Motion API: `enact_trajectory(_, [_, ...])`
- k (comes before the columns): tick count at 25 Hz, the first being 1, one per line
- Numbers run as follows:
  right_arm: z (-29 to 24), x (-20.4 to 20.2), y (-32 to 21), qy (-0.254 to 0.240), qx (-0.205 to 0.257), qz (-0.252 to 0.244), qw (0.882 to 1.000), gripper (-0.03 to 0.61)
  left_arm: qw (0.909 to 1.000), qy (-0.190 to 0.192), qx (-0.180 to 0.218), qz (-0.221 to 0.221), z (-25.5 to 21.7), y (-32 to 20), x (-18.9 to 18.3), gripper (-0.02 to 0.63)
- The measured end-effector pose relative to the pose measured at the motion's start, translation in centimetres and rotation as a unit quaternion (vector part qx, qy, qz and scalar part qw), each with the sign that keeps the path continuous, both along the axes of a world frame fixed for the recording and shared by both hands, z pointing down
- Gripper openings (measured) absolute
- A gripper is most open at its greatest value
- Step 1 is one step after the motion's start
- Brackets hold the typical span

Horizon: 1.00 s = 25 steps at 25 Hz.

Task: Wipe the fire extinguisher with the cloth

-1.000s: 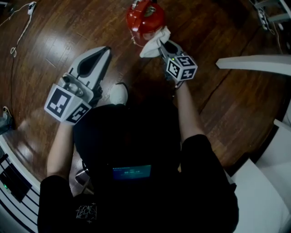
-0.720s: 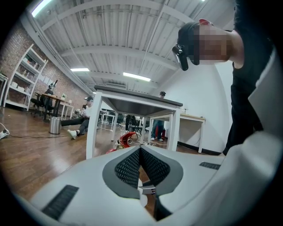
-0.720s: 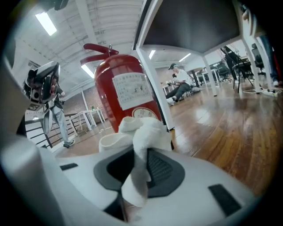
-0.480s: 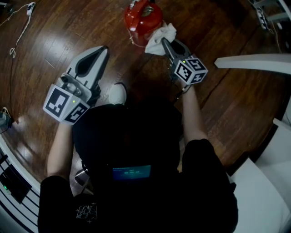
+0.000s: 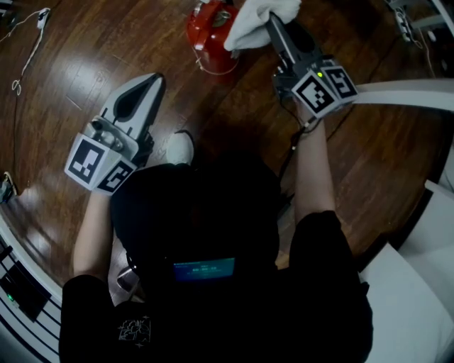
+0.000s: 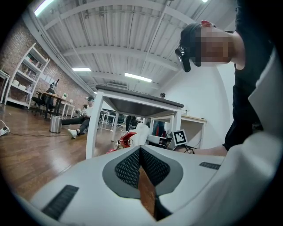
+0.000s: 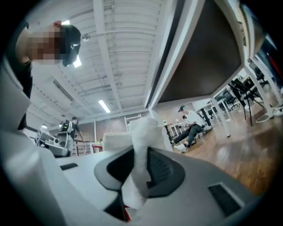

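The red fire extinguisher stands upright on the wooden floor, straight ahead of the person and at the far edge of the head view; no edge or corner of the floor shows. The right tool reaches toward the extinguisher from the right, its jaws pinching a bunched white cloth. The cloth overlaps the extinguisher's top on the right side, though contact cannot be judged. The left tool hangs above the floor, well apart from the extinguisher on the person's left; its jaws are pressed together with nothing between them. A white shoe rests on the floor just beside this tool; a thin white cable lies further left.
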State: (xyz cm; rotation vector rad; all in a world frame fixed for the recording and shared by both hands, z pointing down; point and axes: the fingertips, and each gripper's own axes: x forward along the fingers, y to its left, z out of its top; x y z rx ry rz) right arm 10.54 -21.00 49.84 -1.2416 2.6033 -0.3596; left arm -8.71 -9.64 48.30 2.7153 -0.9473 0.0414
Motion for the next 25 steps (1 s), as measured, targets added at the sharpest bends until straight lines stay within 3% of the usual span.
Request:
enact_trajectory(6, [4.7,-2.7,-3.4,0.083,-0.031,0.039,0.995,0.095,1.0000,-0.007,-0.002,0.004,0.2,0.1,0.1,0.002])
enact_trajectory(10, [10.4,-0.5,-4.9,0.051,-0.104,0.070,0.991,0.094,0.9999,-0.010,-0.007,0.003,0.6,0.1,-0.3,0.002])
enact_trajectory(15, [20.8,-0.4,-4.2,0.075,-0.202,0.072,0.974,0.093,0.9999,-0.007,-0.008,0.001,0.5,0.0,-0.6,0.002])
enact_trajectory(19, [24.7,-0.3,-3.2,0.061,-0.238,0.081,0.966,0.092,0.9999,-0.007,-0.011,0.002,0.7,-0.1,-0.7,0.002])
enact_trajectory(25, [28.5,-0.6,-1.9,0.095,-0.270,0.062,0.956,0.092,0.9999,-0.005,-0.011,-0.002,0.7,-0.2,-0.8,0.002])
